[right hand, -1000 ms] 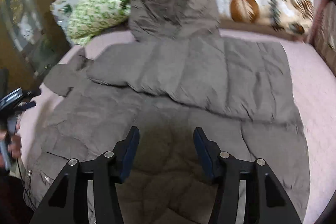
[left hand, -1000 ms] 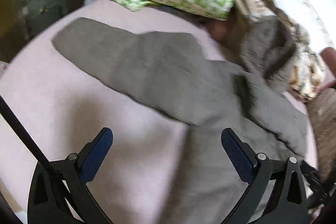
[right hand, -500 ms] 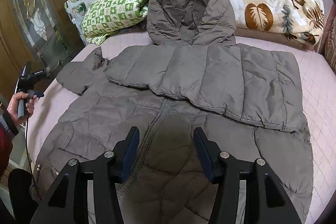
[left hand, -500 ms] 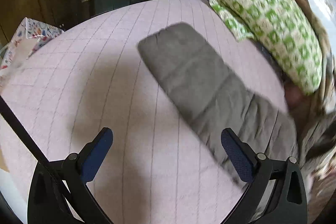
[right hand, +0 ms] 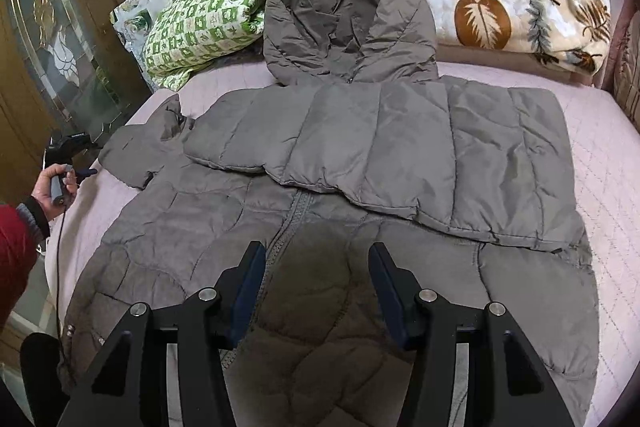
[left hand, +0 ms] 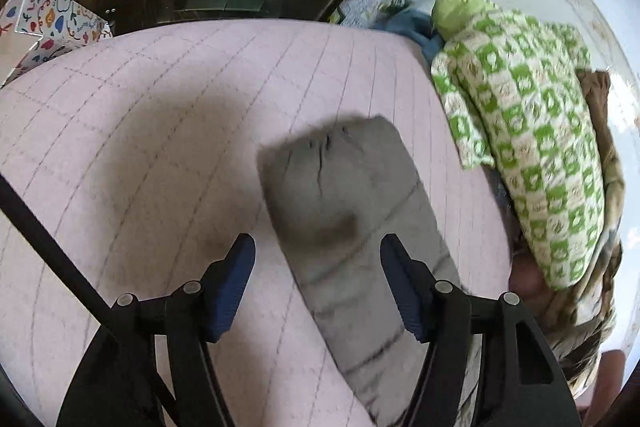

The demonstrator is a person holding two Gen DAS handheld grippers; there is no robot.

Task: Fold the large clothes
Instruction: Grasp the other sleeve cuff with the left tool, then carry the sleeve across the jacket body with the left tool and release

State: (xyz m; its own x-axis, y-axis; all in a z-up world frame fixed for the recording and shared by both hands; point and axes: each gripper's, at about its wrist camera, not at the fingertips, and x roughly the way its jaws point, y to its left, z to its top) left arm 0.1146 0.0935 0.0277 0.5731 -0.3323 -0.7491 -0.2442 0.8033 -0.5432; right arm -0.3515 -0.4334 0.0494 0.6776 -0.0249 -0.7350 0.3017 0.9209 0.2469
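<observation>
Left gripper point(left hand: 316, 279): I am holding it low over the bed point(left hand: 160, 131), fingers apart, gripping nothing; the sleeve point(left hand: 352, 211) is lying between and ahead of them.
Left hand point(right hand: 54, 183): I am gripping the handle at the bed's left edge, beside the sleeve end.
Right gripper point(right hand: 318, 287): I am hovering it over the coat point(right hand: 320, 211), fingers apart, above the zip.
Coat: lying spread on the bed, one sleeve folded across the chest, hood against the blanket point(right hand: 500, 3).
Pillow point(left hand: 528, 131): sitting beyond the sleeve.
Writing: box point(left hand: 44, 23) is showing coloured scribbles, unreadable.
</observation>
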